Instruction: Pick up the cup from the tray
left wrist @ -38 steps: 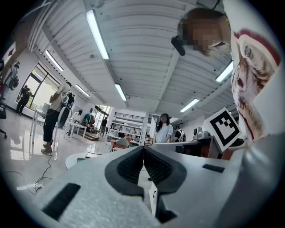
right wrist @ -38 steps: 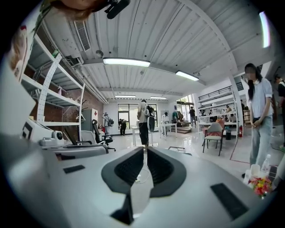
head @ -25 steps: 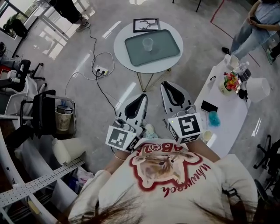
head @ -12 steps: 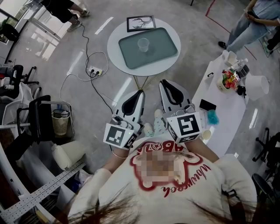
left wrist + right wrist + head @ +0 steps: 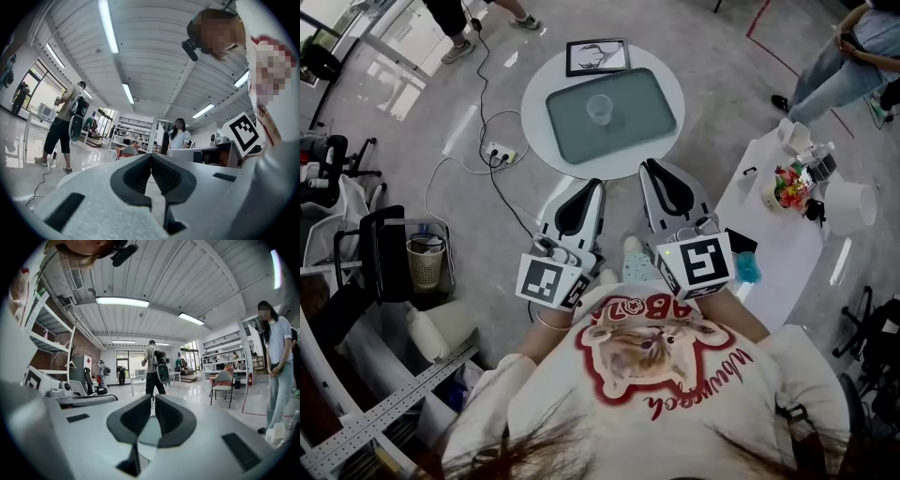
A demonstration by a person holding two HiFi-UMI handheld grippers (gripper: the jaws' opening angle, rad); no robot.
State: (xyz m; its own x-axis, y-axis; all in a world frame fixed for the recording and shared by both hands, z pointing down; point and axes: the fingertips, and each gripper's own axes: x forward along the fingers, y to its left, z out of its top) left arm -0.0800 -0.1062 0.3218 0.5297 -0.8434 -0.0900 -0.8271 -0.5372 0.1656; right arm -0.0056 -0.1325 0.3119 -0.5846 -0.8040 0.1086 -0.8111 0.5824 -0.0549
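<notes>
Head view count: 1 clear plastic cup [image 5: 600, 109], 1 grey-green rectangular tray [image 5: 652, 120], 1 round white table [image 5: 668, 73], 1 black-framed picture [image 5: 597, 56], 2 hand-held grippers.
Cup place: upright on the tray, near its middle, well apart from both grippers.
Tray place: flat on the round table; the framed picture lies just beside its far edge.
Left gripper [image 5: 593, 185]: jaws closed tip to tip in the left gripper view [image 5: 150, 155], nothing between them; it is held over the floor, near the table's near rim.
Right gripper [image 5: 651, 166]: jaws closed and empty in the right gripper view [image 5: 153, 397]; its tip is at the table's near rim, short of the tray.
Change from earlier: both grippers have come nearer the round table than a second ago; jaws are shut as before; the cup is in the same spot on the tray.
Surface: white tabletop, mostly covered by the tray.
Room: glossy grey floor [image 5: 741, 112]; 1 white power strip [image 5: 498, 151] with cables left of the table; 1 long white table [image 5: 778, 253] with clutter to the right; 1 wire basket [image 5: 424, 262] at left.
People: 1 standing person [image 5: 848, 52] at top right, 1 pair of legs [image 5: 455, 17] at top left; more people far off in both gripper views.
Ceiling: white ribbed panels with strip lights in both gripper views.
</notes>
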